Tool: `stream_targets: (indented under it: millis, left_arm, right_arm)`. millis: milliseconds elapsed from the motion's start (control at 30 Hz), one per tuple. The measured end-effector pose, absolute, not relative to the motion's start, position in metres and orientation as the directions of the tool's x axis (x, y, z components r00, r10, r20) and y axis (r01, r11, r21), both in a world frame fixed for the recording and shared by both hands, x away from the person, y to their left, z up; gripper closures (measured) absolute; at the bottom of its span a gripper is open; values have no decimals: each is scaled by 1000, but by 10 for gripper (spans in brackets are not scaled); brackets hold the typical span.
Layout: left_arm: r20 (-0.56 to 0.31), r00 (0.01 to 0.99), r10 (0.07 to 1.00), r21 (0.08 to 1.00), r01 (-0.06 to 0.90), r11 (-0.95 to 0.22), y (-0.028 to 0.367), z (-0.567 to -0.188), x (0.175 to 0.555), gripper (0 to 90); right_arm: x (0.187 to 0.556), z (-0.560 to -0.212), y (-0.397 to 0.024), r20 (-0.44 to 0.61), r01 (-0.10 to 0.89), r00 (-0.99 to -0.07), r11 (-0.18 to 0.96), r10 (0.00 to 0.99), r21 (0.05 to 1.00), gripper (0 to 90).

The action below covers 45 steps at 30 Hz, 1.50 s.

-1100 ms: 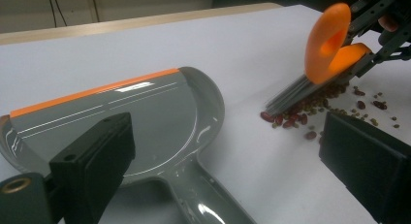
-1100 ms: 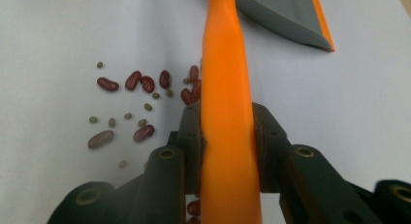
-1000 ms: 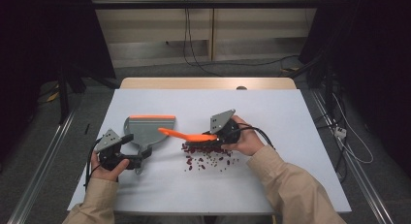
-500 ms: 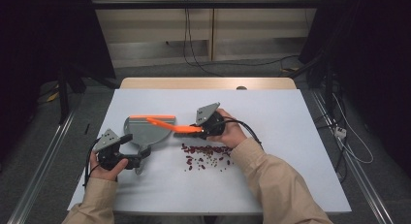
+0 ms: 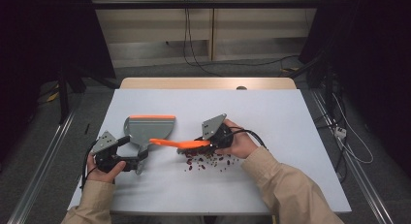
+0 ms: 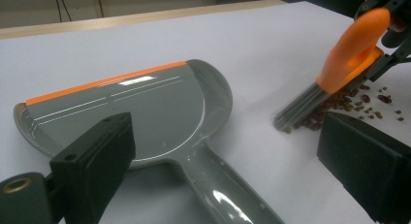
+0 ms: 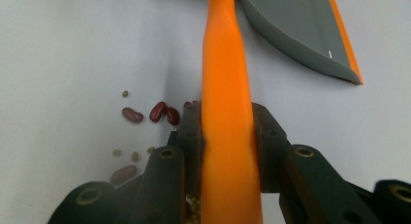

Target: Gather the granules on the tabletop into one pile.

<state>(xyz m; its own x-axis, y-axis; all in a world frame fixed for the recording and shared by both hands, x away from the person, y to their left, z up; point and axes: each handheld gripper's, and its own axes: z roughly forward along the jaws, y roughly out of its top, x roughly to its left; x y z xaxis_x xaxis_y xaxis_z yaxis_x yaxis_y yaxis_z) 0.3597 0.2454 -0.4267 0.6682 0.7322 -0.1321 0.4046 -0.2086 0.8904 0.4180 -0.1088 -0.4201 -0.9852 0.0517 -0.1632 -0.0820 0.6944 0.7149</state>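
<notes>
While the white table [image 5: 291, 136] carried everything, the grey dustpan [image 5: 148, 129] lay flat on it with its orange-edged lip turned away from the person, its handle clamped in the left gripper [image 5: 127, 156], whose jaws were closed on it. Just right of the dustpan, the right gripper [image 5: 206, 142] squeezed the orange brush [image 5: 179, 143], bristles touching the table. Red beans [image 5: 208, 162] lay scattered by the bristles, right of the dustpan and apart from it
</notes>
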Motion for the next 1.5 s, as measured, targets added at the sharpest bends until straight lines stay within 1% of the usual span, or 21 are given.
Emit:
stream_targets:
  millis: [100,300,400,533,700,800,967,1100,1200,1500]
  left_arm:
    - [-129,668,732,891,403,-211,245,-427,360,63]
    - [-133,678,723,890,403,-214,242,-428,361,64]
    - [-131,683,718,886,406,-225,240,-429,362,64]
    - [-133,690,712,886,405,-227,238,-429,362,63]
    - [-132,690,711,885,405,-228,238,-429,362,63]
    - [-131,690,712,886,404,-229,238,-429,362,64]
    - [-129,690,712,886,402,-230,237,-429,361,63]
    - [-125,693,710,886,400,-234,236,-429,361,64]
    - [-123,692,712,885,400,-236,235,-429,361,63]
    - [-117,694,710,884,399,-244,234,-429,361,63]
  right_arm:
    - [418,-414,-117,-170,-62,-981,671,96,739,712]
    - [428,-397,-158,-156,50,-948,614,277,787,712]
    - [432,-397,-178,-153,108,-921,611,359,784,712]
    - [433,-408,-196,-170,176,-877,631,449,756,712]
    - [428,-421,-208,-174,247,-836,639,521,728,712]
    - [421,-425,-209,-149,268,-829,617,539,740,712]
    - [407,-428,-203,-163,243,-839,625,520,742,711]
    - [397,-428,-197,-133,242,-853,608,504,756,711]
    - [391,-428,-190,-140,236,-853,610,503,757,711]
    - [386,-428,-181,-135,215,-870,609,475,764,711]
